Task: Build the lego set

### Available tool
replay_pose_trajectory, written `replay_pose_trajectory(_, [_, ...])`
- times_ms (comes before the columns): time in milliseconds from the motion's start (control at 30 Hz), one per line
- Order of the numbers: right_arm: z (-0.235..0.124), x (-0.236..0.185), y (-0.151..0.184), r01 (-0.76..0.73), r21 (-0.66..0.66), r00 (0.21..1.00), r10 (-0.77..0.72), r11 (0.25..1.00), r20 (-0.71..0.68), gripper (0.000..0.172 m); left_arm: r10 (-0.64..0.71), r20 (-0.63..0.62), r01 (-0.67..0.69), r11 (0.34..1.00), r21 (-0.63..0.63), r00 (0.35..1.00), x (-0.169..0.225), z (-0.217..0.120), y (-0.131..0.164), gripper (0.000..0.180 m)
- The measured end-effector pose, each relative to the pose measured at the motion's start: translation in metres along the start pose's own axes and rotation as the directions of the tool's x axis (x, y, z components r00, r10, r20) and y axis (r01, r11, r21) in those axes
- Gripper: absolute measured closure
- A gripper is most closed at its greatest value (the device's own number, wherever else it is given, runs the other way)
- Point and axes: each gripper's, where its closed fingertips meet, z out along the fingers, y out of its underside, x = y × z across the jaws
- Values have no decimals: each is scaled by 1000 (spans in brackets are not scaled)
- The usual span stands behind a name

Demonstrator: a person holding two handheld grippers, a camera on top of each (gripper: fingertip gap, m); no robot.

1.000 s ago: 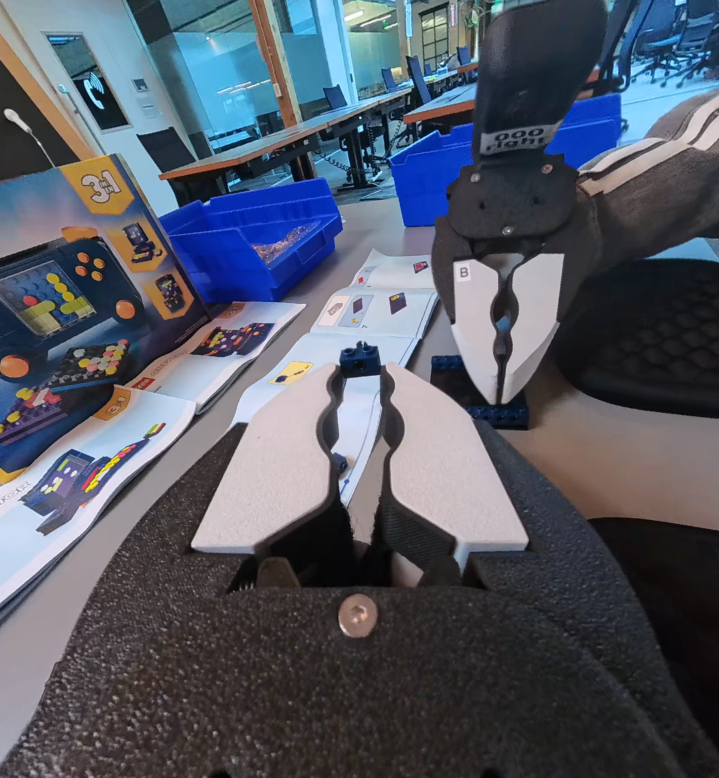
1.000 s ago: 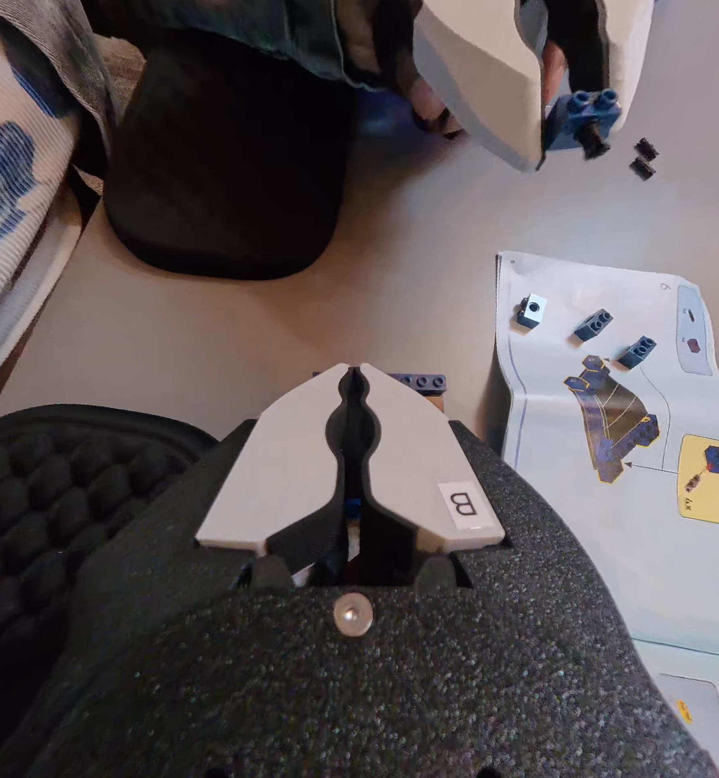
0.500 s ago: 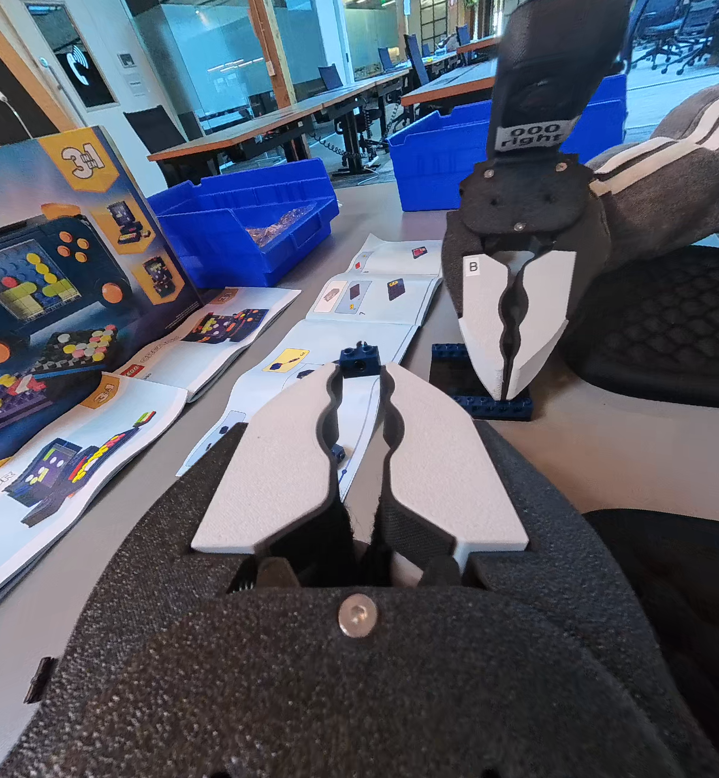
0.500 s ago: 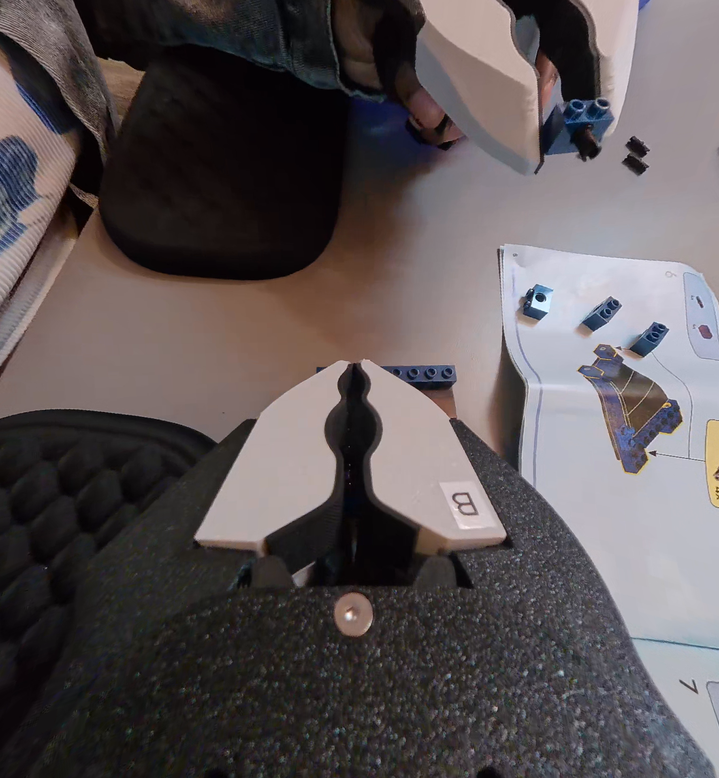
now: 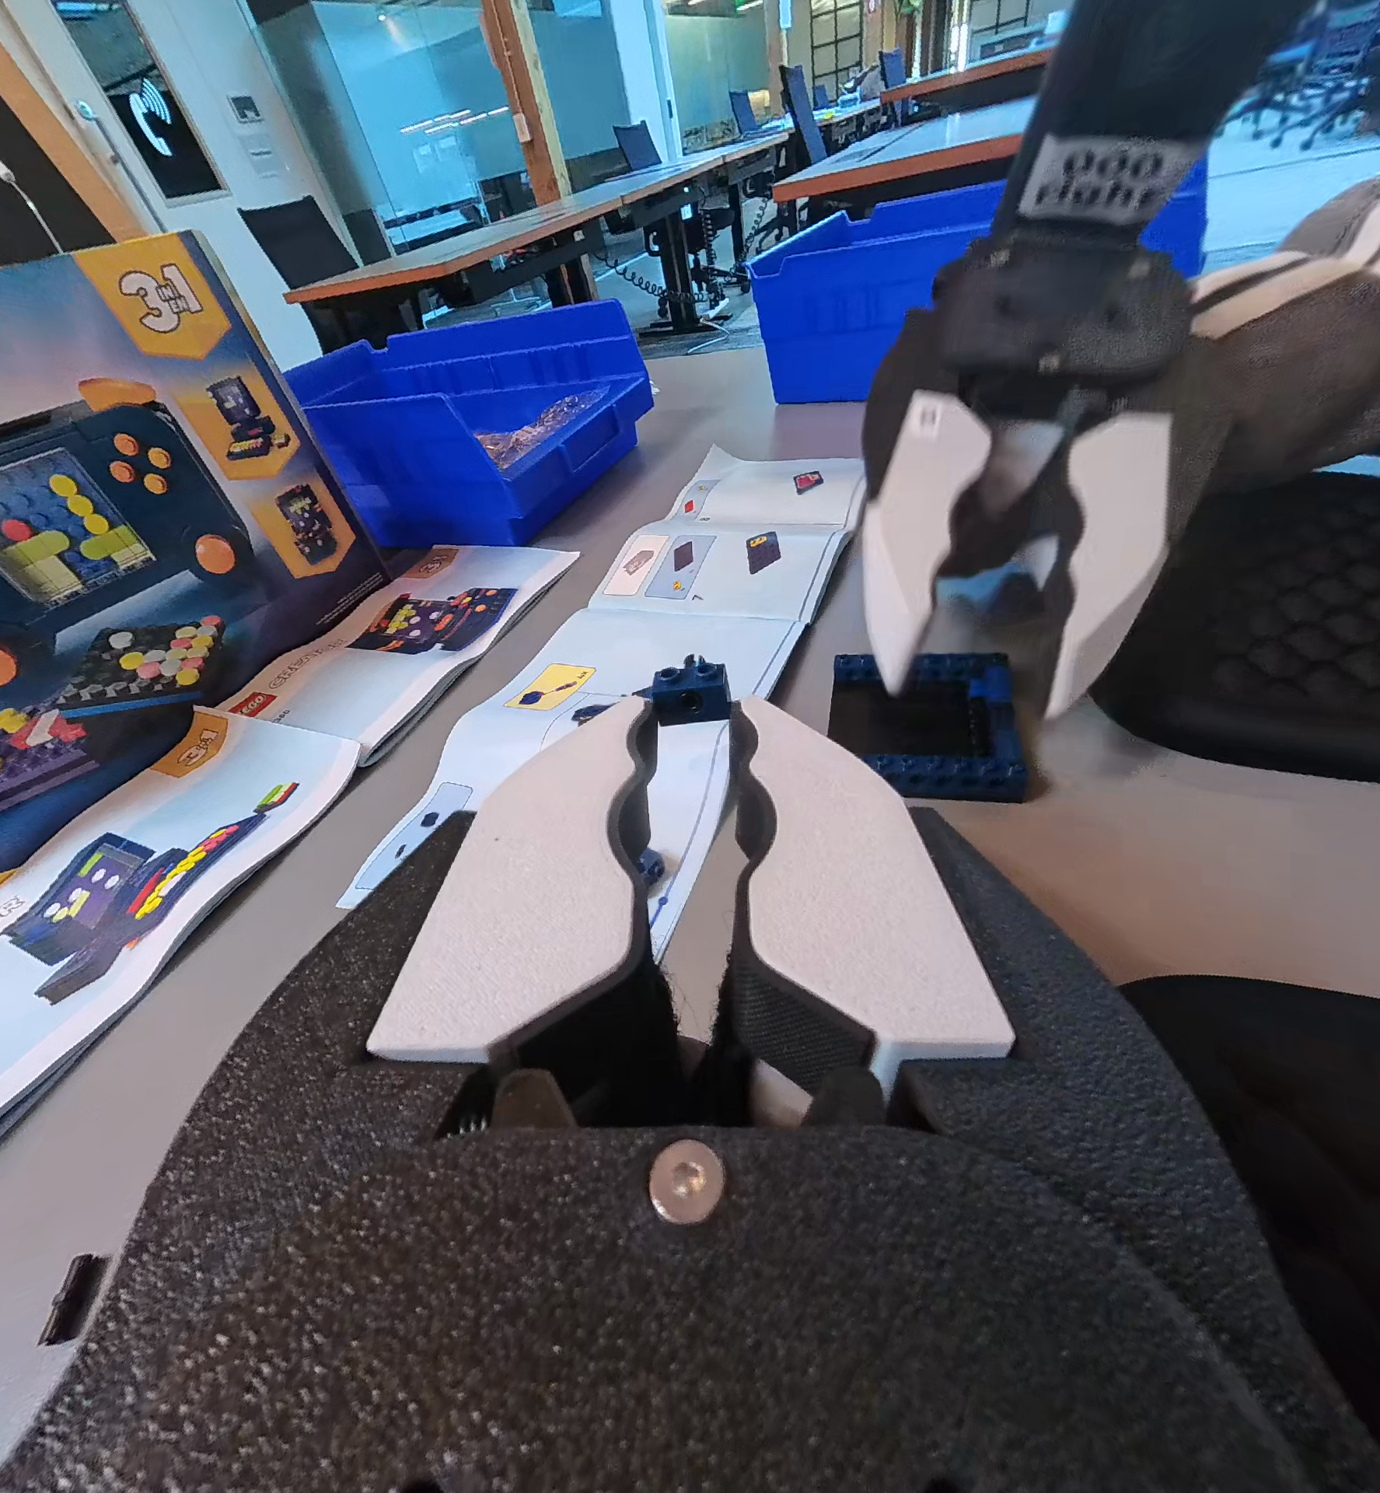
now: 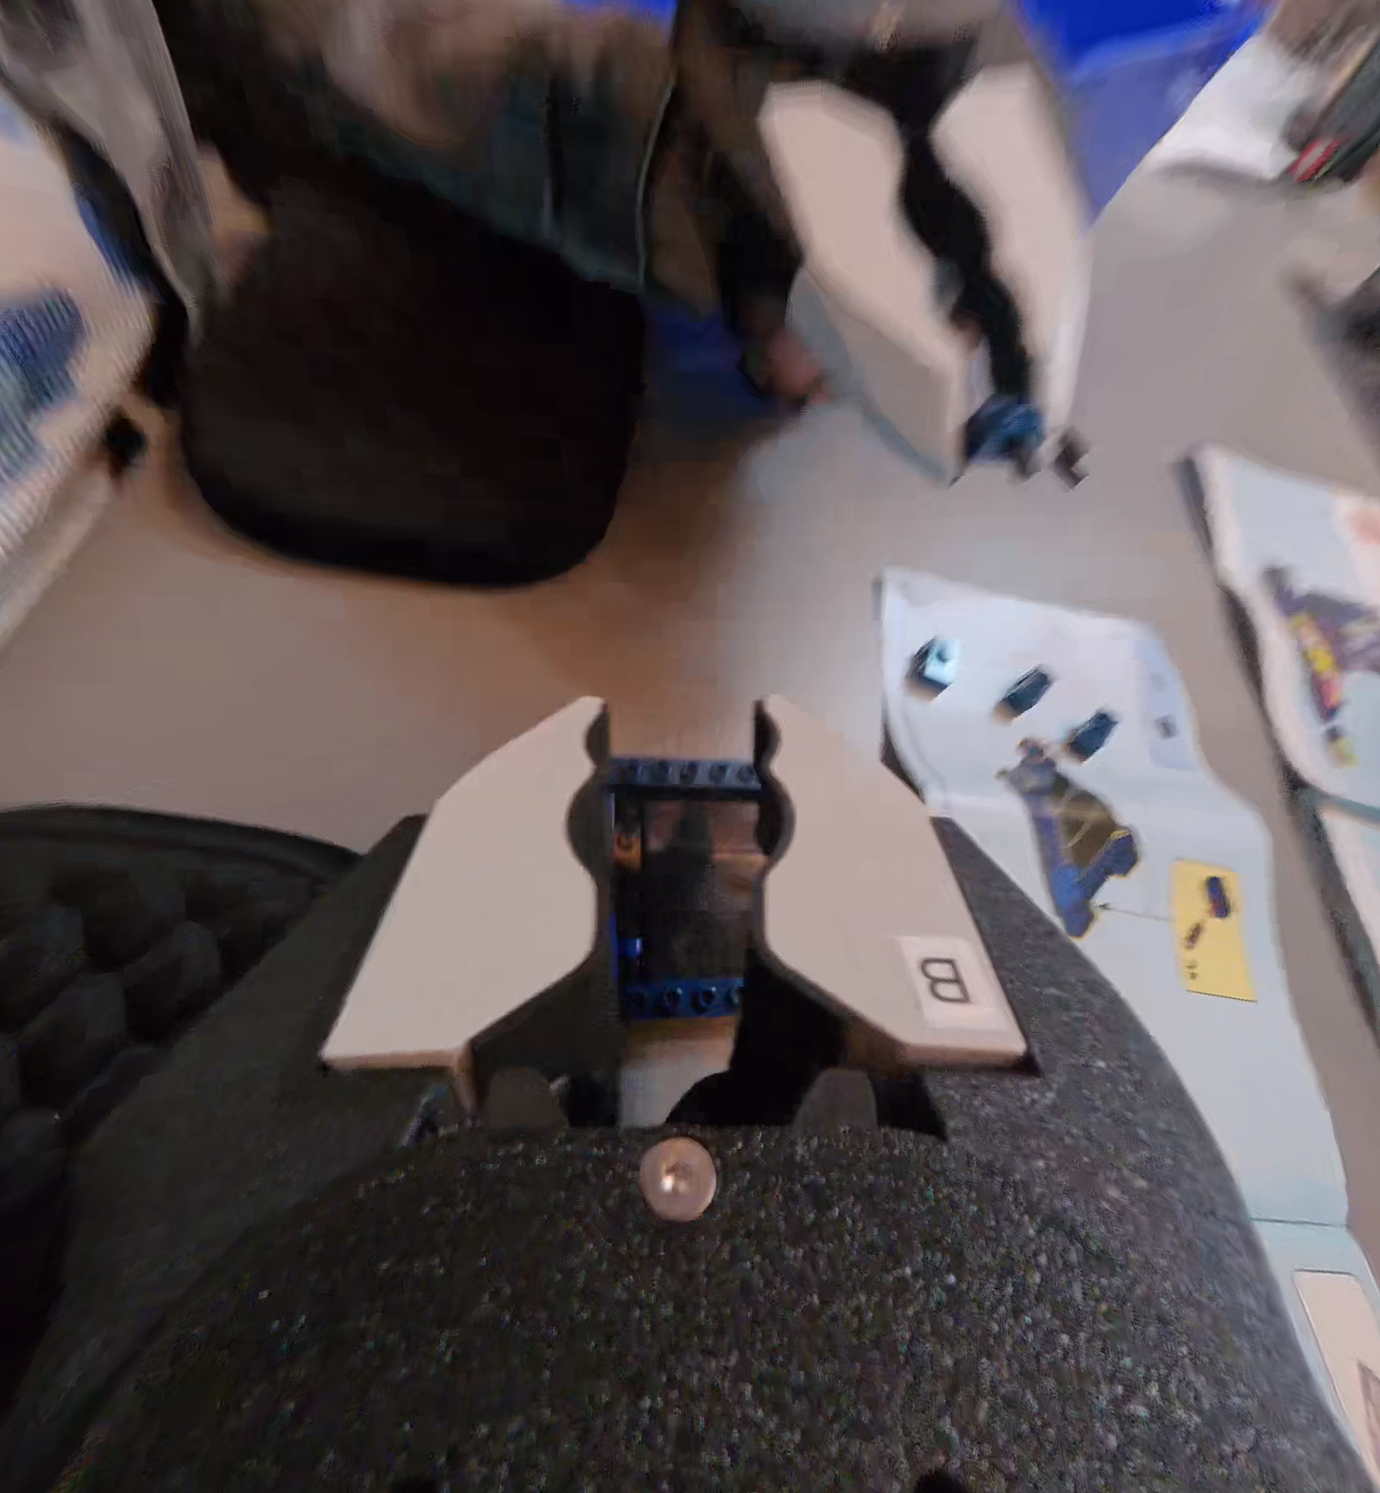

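Between the left claw's (image 5: pixel 690 711) tips a dark-blue brick (image 5: pixel 691 696) sits pinched, studs up, long axis crosswise; right claw (image 5: pixel 985 695) gapes.

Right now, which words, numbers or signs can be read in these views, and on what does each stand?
I copy no writing; these bear it:
Toy box: a printed badge.
Booklets: a logo and title.
Right gripper: a label on its body, a sticker on one finger.
Instruction sheet: too small to read.

Printed lettering stands on the toy box (image 5: pixel 105 501), the booklets (image 5: pixel 395 646), a white sticker (image 6: pixel 949 982) on the right claw (image 6: pixel 680 711), its handle tag (image 5: pixel 1094 174) and a wall sign (image 5: pixel 149 129).
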Motion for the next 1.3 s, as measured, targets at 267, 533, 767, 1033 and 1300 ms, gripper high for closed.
replay_pose_trajectory(267, [-51,18,47,-261,-20,963,259,965,-67,172,-7,-12,6,1000,-13,1000,1,2,4,164])
replay_pose_trajectory(533, [-40,13,51,-239,-78,971,238,968,-22,172,-4,-20,3,1000,-15,1000,2,3,5,164])
replay_pose_trajectory(767, [-34,14,58,-211,-130,977,208,969,-40,171,3,-27,-4,1000,-19,1000,4,3,6,164])
replay_pose_trajectory(1033, [-33,18,50,-139,-131,989,131,982,-69,172,1,-20,-2,1000,-17,1000,2,3,5,164])
replay_pose_trajectory(1300, [10,22,21,-134,-72,990,136,988,22,158,8,-20,-8,1000,-15,1000,3,2,4,164])
